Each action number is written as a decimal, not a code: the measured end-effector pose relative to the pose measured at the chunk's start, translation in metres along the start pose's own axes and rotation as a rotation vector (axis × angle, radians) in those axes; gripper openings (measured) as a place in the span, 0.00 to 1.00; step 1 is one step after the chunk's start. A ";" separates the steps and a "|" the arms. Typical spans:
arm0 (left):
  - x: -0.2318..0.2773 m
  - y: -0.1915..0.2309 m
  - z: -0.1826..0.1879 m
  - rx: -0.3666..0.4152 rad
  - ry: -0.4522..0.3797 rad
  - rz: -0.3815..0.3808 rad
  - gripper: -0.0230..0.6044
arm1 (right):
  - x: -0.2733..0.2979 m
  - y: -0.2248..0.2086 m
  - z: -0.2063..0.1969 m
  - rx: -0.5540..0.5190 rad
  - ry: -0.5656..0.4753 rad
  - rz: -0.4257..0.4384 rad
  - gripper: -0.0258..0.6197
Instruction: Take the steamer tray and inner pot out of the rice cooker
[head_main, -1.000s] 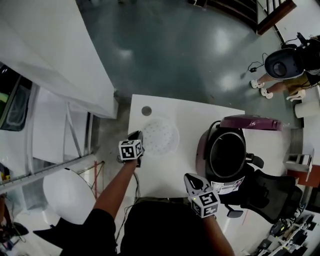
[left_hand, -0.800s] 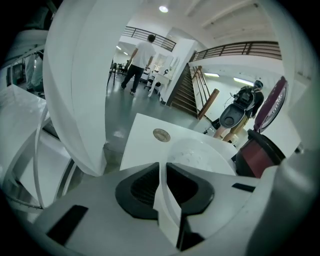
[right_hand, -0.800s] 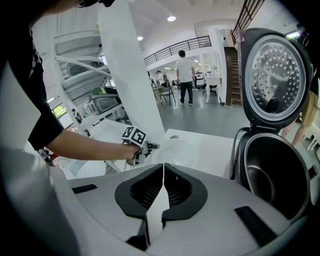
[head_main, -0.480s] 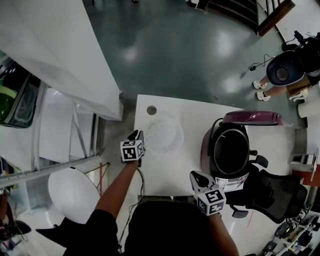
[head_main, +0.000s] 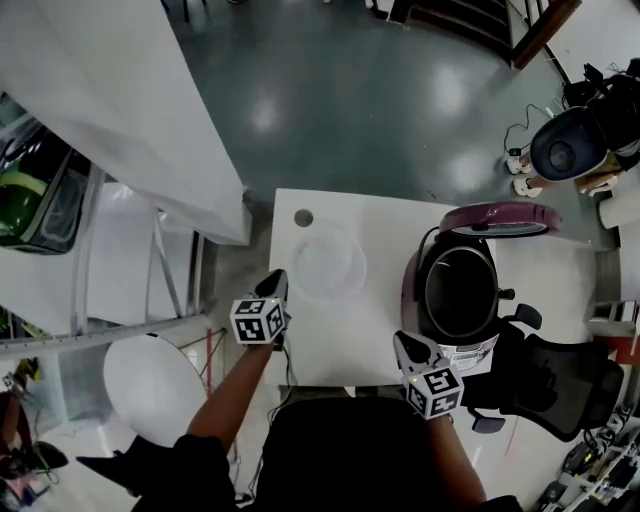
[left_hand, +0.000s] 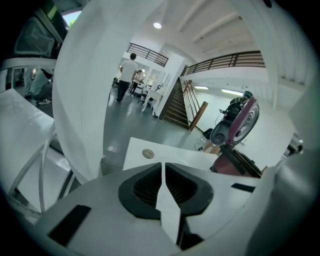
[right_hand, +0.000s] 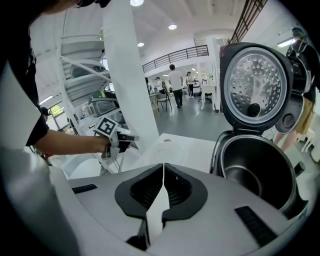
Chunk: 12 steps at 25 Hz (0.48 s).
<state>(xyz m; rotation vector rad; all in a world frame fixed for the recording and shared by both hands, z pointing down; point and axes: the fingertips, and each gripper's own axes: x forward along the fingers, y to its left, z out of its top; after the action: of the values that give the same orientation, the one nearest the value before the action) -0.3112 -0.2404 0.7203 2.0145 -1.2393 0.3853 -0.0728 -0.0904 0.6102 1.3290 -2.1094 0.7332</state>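
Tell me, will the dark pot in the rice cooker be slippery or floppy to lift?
Probably stiff: the inner pot looks like smooth dark metal. Its glossy wall may be slippery, so only the thin rim offers a grip. It sits deep in the rice cooker, so it likely must come straight up.

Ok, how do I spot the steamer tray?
Find the white table in the middle of the head view. The purple rice cooker with its lid up stands at its right; the steamer tray lies flat to the cooker's left. It is the pale round dish, far bigger than the small grey circle beside it.
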 end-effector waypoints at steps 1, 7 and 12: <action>-0.007 -0.012 0.000 0.004 -0.008 -0.024 0.07 | -0.005 -0.003 -0.003 0.006 -0.002 -0.004 0.05; -0.039 -0.083 0.002 0.015 -0.060 -0.094 0.07 | -0.029 -0.030 -0.004 -0.009 -0.045 -0.003 0.05; -0.041 -0.157 -0.002 -0.019 -0.073 -0.135 0.07 | -0.060 -0.079 -0.002 0.014 -0.102 -0.005 0.05</action>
<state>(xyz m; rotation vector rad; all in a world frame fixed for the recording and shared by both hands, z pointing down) -0.1954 -0.1699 0.6315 2.0989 -1.1383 0.2356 0.0219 -0.0812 0.5831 1.4060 -2.1835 0.6920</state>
